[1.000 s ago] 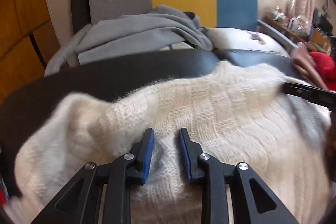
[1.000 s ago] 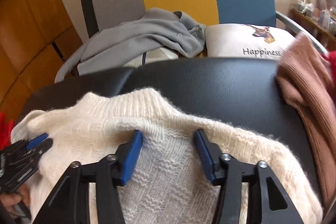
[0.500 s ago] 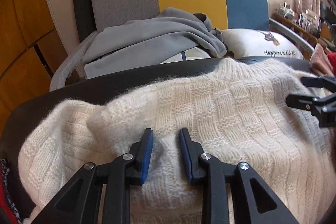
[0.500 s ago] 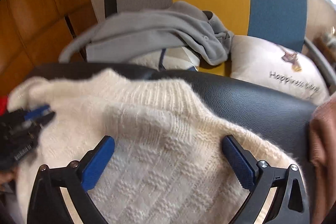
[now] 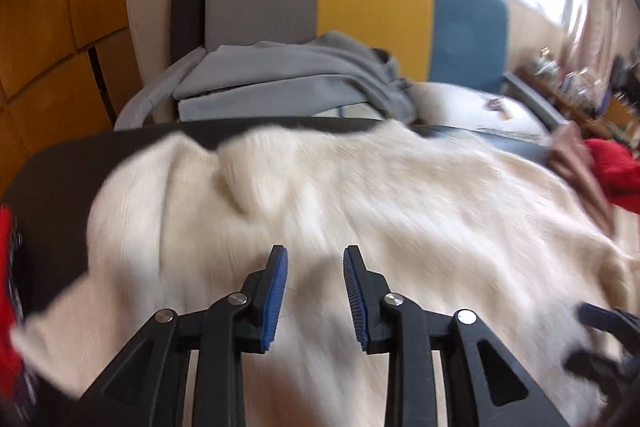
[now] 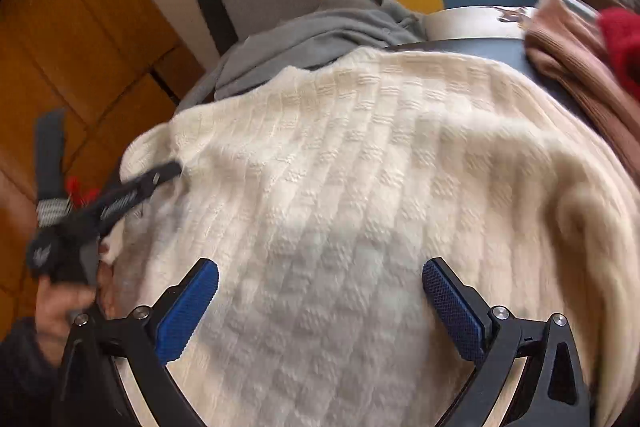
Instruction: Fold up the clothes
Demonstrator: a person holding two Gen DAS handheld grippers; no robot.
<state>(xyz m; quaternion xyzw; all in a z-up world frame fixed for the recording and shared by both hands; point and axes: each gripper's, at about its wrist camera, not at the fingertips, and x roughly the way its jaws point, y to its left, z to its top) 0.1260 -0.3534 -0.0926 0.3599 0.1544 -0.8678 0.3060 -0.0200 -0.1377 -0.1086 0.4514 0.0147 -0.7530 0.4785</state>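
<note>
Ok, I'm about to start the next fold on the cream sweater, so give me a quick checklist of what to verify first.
1. Right gripper released: ok, jaws wide, pads clear of the knit.
2. Left gripper state: cannot tell, narrow gap, view blurred.
3. Cream sweater lying spread out: ok.
4. Collar edge visible: ok, at the far side.
5. Brown knit and red garment clear of the sweater: not ok, they crowd its right edge.

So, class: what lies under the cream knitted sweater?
The cream knitted sweater is spread over a black padded surface, which shows along its far edge and left side. Whatever lies beneath the sweater's middle is covered.
</note>
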